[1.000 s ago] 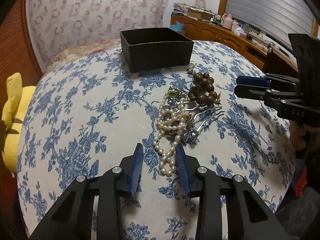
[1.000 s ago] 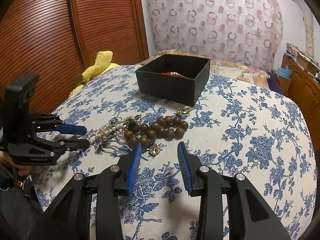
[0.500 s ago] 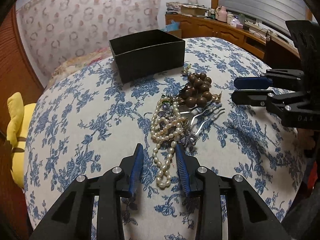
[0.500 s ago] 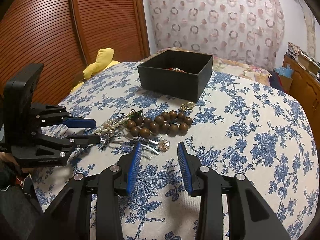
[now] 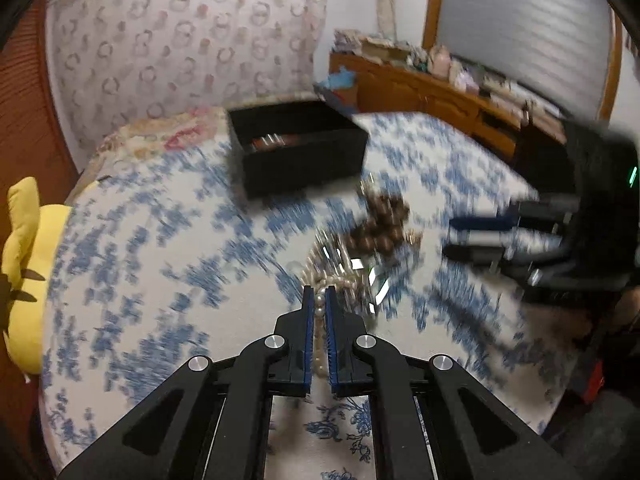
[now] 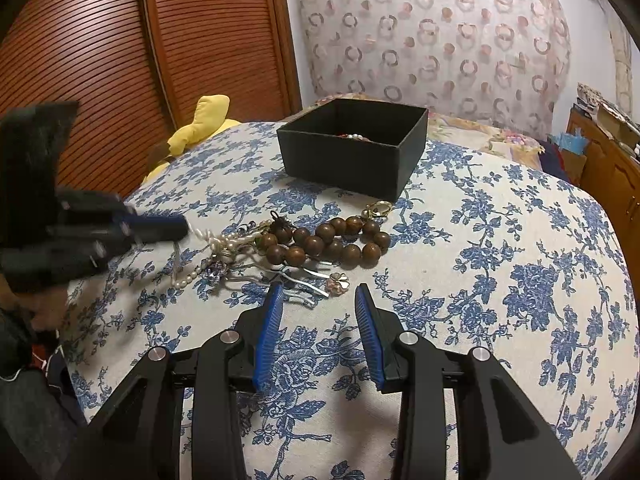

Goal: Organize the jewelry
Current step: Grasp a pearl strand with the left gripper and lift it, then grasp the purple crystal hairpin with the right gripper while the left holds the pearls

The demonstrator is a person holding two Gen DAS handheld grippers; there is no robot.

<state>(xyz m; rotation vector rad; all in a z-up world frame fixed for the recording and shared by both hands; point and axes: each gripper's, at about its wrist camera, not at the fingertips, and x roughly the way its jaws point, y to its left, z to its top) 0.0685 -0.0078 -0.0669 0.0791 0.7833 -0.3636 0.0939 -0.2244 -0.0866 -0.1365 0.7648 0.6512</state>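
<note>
My left gripper (image 5: 319,294) is shut on the white pearl necklace (image 5: 320,312), whose strand runs between the blue pads; this view is motion-blurred. In the right wrist view the left gripper (image 6: 176,227) is at the left with the pearl necklace (image 6: 212,240) trailing from its tips. The brown wooden bead bracelet (image 6: 332,242) with a gold clasp, silver hair forks (image 6: 304,280) and a small flower charm (image 6: 338,282) lie in a pile. My right gripper (image 6: 318,300) is open and empty, just before the hair forks. The black box (image 6: 352,148) stands behind and holds some jewelry.
The pile lies on a blue-flowered white cloth (image 6: 500,260). A yellow plush toy (image 6: 200,124) sits at the left edge by a wooden slatted door. A wooden sideboard (image 5: 432,92) with clutter runs along the far right wall.
My left gripper has closed on the pearl necklace and is moving, pulling the strand from the pile. The right gripper has drawn slightly nearer the hair forks and stays open.
</note>
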